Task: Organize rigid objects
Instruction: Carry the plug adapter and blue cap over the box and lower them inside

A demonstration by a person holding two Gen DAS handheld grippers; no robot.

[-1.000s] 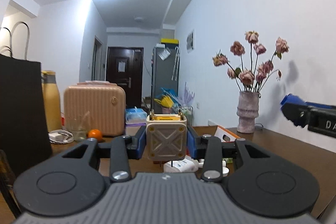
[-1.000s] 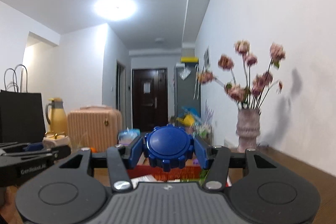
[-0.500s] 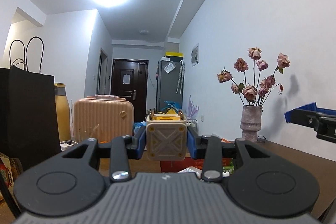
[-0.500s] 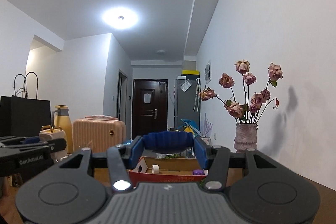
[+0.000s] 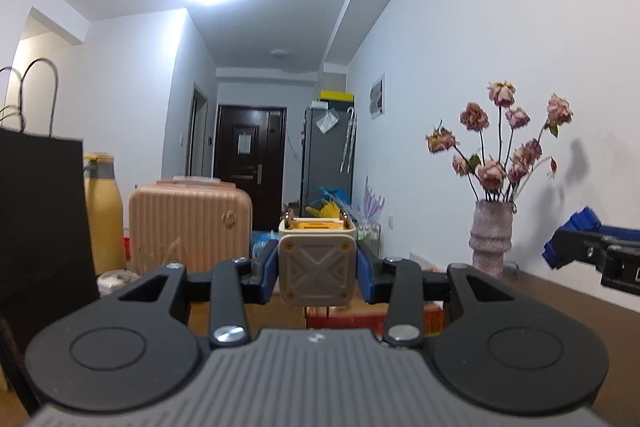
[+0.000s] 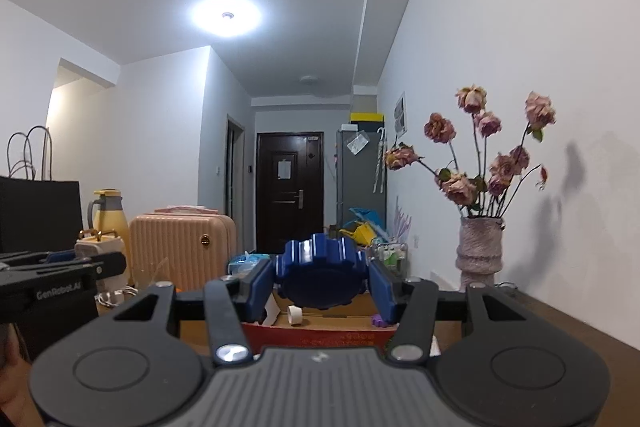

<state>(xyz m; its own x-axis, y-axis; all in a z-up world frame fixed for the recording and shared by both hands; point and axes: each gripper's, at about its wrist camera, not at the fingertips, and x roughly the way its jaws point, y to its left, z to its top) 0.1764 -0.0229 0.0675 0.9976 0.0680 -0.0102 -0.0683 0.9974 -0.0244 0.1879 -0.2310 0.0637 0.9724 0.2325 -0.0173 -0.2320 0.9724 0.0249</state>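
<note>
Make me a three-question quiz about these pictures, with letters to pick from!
1. Where does the ridged peach suitcase stand?
A. left of the dark door
B. right of the vase
C. on the ceiling

2. What colour is the toothed plastic gear in the right hand-held gripper?
A. red
B. blue
C. green

3. How is the square beige block in the left hand-held gripper?
A. lying on the table
B. clamped between the pads
C. inside the red cardboard box

Answers:
1 A, it sits left of the dark wooden door.
2 B, the gear is dark blue.
3 B, blue pads press both its sides.
</note>
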